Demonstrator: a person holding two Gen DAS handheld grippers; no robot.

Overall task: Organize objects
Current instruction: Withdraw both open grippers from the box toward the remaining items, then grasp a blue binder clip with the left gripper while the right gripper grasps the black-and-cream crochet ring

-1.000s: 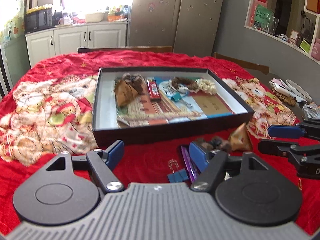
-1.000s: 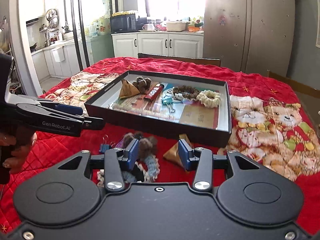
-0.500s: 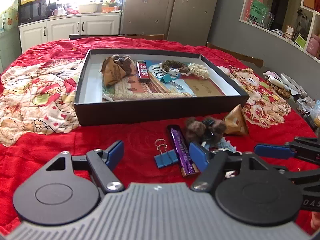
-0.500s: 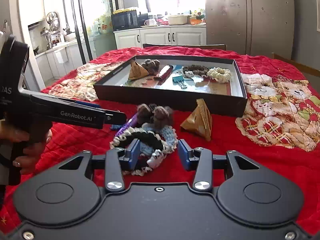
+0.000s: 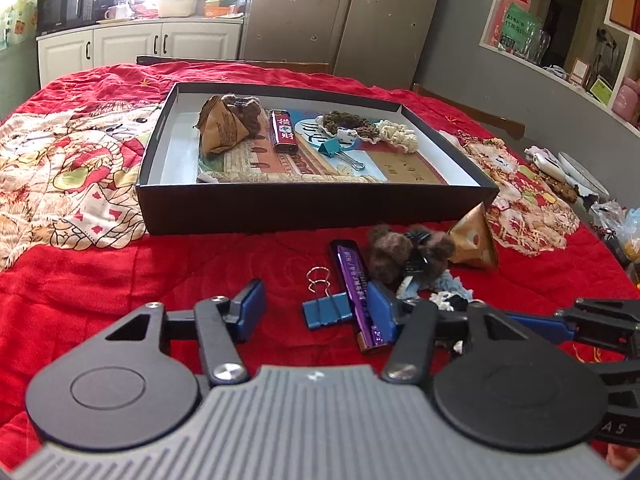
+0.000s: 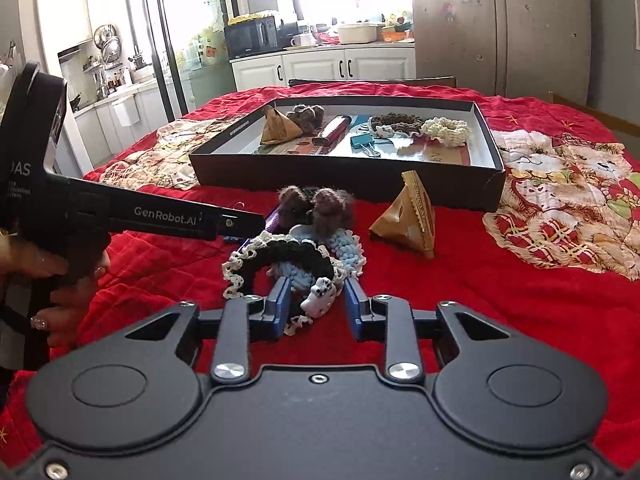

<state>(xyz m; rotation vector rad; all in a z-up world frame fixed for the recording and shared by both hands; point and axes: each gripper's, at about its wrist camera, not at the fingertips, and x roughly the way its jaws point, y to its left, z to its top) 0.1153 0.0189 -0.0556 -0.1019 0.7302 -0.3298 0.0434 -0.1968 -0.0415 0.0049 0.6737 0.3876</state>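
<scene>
A black shallow box (image 5: 312, 204) (image 6: 486, 184) holds a brown pouch, a red lighter, a teal clip and crocheted scrunchies. In front of it lie a blue binder clip (image 5: 326, 312), a purple lighter (image 5: 358, 284), a brown fuzzy hair clip (image 5: 404, 254) (image 6: 316, 206), a gold pyramid pouch (image 5: 474, 240) (image 6: 410, 220) and a black and a blue crocheted scrunchie (image 6: 288, 258). My left gripper (image 5: 316, 312) is open around the binder clip and lighter. My right gripper (image 6: 316, 304) is open around the scrunchie's white charm (image 6: 320, 298).
A red quilt with teddy-bear patches (image 5: 72, 168) covers the table. Bags and a plate (image 5: 576, 176) lie at the right edge. The left gripper's body and the hand holding it (image 6: 60, 264) stand at the left of the right wrist view.
Both grippers have come lower and nearer the loose items. The right gripper's fingers now flank the scrunchie, and the left's flank the binder clip and purple lighter.
</scene>
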